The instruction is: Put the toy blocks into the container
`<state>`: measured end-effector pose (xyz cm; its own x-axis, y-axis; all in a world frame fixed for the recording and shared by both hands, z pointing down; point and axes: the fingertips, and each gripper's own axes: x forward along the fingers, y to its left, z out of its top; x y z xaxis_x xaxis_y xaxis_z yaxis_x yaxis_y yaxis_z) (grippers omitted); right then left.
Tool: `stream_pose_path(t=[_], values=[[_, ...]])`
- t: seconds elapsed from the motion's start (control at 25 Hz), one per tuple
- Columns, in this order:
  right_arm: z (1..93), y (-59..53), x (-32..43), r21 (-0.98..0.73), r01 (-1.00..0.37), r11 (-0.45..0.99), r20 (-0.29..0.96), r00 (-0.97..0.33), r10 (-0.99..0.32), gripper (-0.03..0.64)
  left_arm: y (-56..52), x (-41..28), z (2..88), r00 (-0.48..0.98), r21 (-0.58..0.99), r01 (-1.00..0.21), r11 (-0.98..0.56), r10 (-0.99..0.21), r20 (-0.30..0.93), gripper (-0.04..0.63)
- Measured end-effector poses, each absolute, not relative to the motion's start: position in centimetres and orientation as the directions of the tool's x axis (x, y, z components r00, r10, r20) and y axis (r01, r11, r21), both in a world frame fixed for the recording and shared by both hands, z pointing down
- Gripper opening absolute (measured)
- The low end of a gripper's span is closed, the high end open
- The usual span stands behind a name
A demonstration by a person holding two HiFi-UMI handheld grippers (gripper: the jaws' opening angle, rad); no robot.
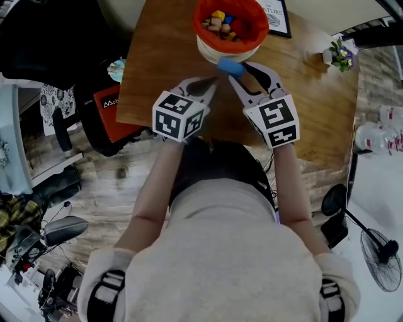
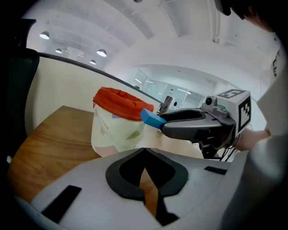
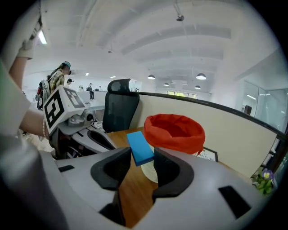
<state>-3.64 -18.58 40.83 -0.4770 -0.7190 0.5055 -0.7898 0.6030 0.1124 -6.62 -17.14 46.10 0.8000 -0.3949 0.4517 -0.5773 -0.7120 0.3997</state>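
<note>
Blue block (image 1: 230,66): was clamped between the right tool's (image 1: 241,70) jaws, long axis pointing ahead past their tips.
Container (image 1: 211,51): red-lined, stood on the worktop (image 1: 170,69) just ahead; the block's far end was at its rim, not yet over the opening.
Left tool (image 1: 211,80): jaws were together, empty, slightly farther back.
Writing: framed print (image 1: 277,16) behind the container showed only "ATURE".

A wooden table (image 1: 160,75) bears a container (image 1: 211,53), framed picture (image 1: 278,15) and flowerpot (image 1: 340,56).
</note>
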Motion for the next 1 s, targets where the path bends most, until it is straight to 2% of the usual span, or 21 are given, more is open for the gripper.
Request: stream_pose_path(t=[0.52,1.0], values=[[34.5,-23.1,-3.8,0.211,-0.768,0.604,0.394,-0.499,-0.772,0.172,-20.6,-6.8,40.0,0.787,0.324,-0.609,-0.724,-0.499,0.363,0.015],[32.2,-28.1,-1.8,0.265,-0.779,0.568,0.353,-0.470,-0.809,0.172,-25.1,-9.3,36.9,0.733,0.283,-0.679,-0.678,-0.604,0.313,0.015]])
